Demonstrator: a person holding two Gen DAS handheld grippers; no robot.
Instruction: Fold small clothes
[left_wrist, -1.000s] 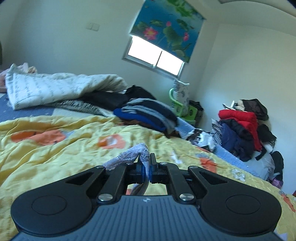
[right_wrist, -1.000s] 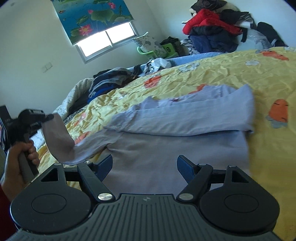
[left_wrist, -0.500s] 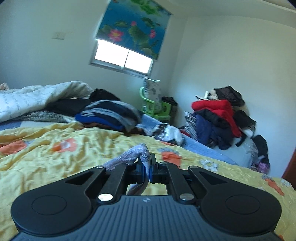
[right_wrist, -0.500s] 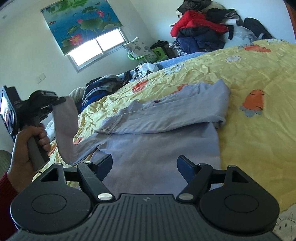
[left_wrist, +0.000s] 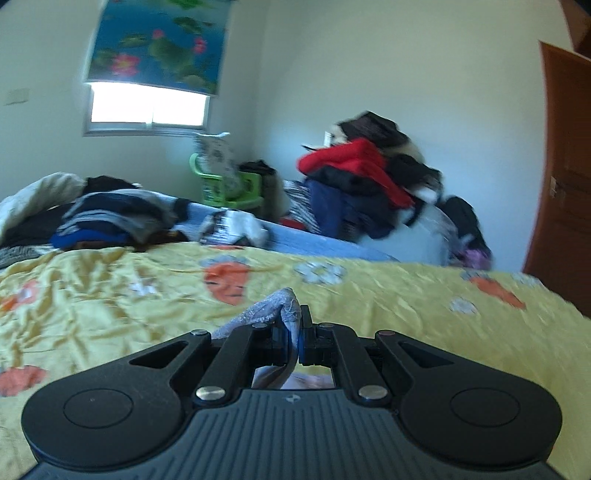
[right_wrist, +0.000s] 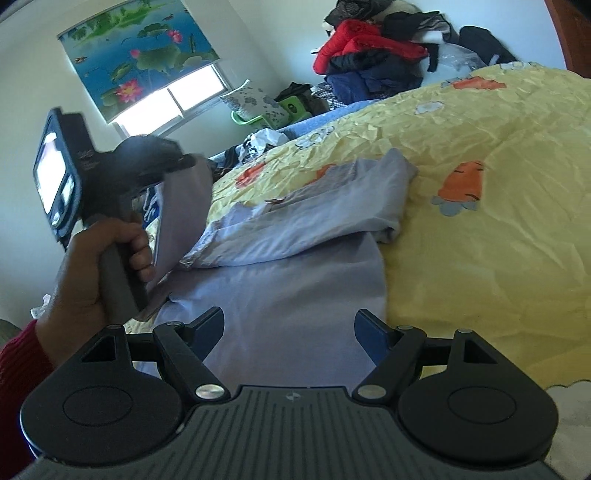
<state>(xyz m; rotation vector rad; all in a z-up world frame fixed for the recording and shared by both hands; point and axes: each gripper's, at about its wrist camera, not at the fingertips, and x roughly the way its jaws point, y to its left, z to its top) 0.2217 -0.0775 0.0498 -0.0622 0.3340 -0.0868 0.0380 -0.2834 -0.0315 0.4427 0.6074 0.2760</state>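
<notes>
I'm midway through folding the shirt (right_wrist: 295, 295), a pale lilac top lying on the yellow bedspread (right_wrist: 498, 229). One sleeve (right_wrist: 306, 218) already lies folded across the body, at its far end. The other sleeve (right_wrist: 181, 214) hangs lifted at the left, its cuff pinched in my left claw (left_wrist: 293, 334), whose jaws are fully closed on the fabric; in the left wrist view the cuff pokes up between them. The left hand (right_wrist: 92, 273) grips the handle and holds that claw above the left edge of the shirt.

My right claw (right_wrist: 289, 325) stands wide open with nothing in it, hovering over the near part of the shirt body, its fingers either side of bare cloth. I can't tell whether it touches.

As I judge it, the step in hand is the second sleeve fold. The next move calls for carrying the cuff rightwards across the body, laying it flat over the first sleeve, then letting go. The right claw could pin the near hem so that the shirt doesn't drag.
</notes>
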